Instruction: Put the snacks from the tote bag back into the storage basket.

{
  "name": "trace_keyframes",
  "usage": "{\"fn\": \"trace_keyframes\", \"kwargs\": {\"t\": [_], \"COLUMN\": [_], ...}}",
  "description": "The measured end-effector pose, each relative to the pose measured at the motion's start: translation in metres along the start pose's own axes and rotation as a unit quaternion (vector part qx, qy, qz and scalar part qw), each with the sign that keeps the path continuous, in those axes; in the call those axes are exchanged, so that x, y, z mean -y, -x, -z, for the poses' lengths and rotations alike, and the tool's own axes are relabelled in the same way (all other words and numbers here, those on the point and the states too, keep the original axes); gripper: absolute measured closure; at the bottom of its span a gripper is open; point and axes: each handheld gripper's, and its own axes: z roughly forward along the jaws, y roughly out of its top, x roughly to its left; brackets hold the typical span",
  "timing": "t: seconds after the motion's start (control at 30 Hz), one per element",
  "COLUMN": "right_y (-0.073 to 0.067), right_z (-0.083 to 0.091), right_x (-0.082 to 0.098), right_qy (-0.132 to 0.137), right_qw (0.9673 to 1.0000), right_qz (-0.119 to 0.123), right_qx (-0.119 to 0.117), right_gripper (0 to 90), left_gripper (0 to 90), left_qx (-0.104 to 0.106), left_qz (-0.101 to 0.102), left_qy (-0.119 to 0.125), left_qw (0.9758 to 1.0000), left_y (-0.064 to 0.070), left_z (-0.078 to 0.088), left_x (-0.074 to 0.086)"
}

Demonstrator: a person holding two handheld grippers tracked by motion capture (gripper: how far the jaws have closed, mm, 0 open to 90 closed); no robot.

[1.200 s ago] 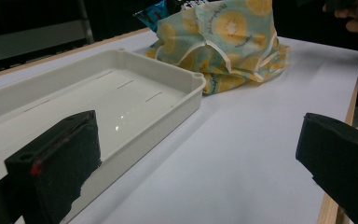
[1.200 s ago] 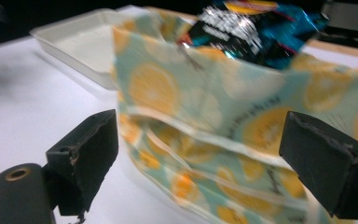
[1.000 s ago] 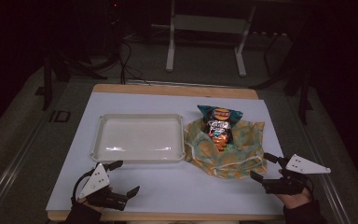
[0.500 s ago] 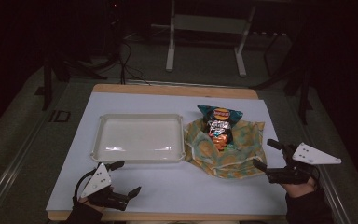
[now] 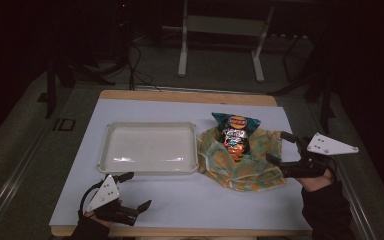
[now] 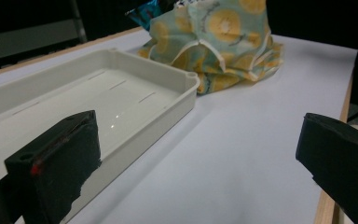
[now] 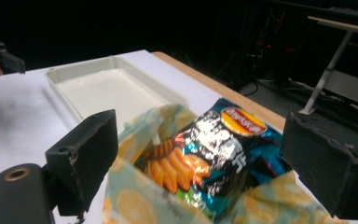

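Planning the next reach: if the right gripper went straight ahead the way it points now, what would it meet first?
Most likely the patterned cloth, then the chip bag lying on it. The right gripper points at both with its jaws open, though depth is hard to judge.

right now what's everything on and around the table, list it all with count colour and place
tray: 1, white, empty, left-centre of the table
cloth: 1, teal with yellow-orange citrus print, crumpled, right of the tray and touching its right edge
chip bag: 1, blue, silver and orange, lying on the cloth's far part
table: 1, white top with a wooden edge
metal frame legs: pale grey, on the floor beyond the table
cables: dark, on the floor beyond the table's far left
left gripper: 1, black with a grey plate, jaws open, near-left of the table, held by a hand
right gripper: 1, black with a grey plate, jaws open, at the cloth's right edge
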Motion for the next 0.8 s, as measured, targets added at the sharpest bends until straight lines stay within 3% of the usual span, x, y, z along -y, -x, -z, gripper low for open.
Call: {"fn": "trace_keyframes", "kwargs": {"t": [0.13, 0.43, 0.47, 0.7, 0.8], "right_y": [0.008, 0.028, 0.036, 0.054, 0.060], "right_z": [-0.007, -0.021, -0.028, -0.047, -0.056], "right_x": [-0.007, -0.015, -0.014, -0.008, -0.002], "right_qy": [0.004, 0.007, 0.001, -0.014, -0.025], "right_qw": [0.9999, 0.9998, 0.9999, 0.9997, 0.9996], "right_qz": [0.008, 0.001, -0.005, -0.018, -0.001], "right_qx": [0.010, 0.017, 0.014, 0.007, 0.016], "right_gripper": [11.4, 13.6, 13.6, 17.7, 22.4], "left_gripper": [0.3, 0.3, 0.3, 0.3, 0.3], "left_qx": [0.002, 0.003, 0.003, 0.004, 0.005], "left_qz": [-0.001, -0.005, -0.005, -0.008, -0.009], "left_qy": [0.001, -0.002, -0.002, -0.004, -0.006], "left_qw": [1.0000, 1.0000, 1.0000, 1.0000, 0.9999], "left_y": [0.000, 0.000, 0.000, 0.000, 0.000], "left_z": [0.000, -0.001, -0.001, -0.002, -0.002], "left_x": [0.000, 0.000, 0.000, 0.000, 0.000]}}
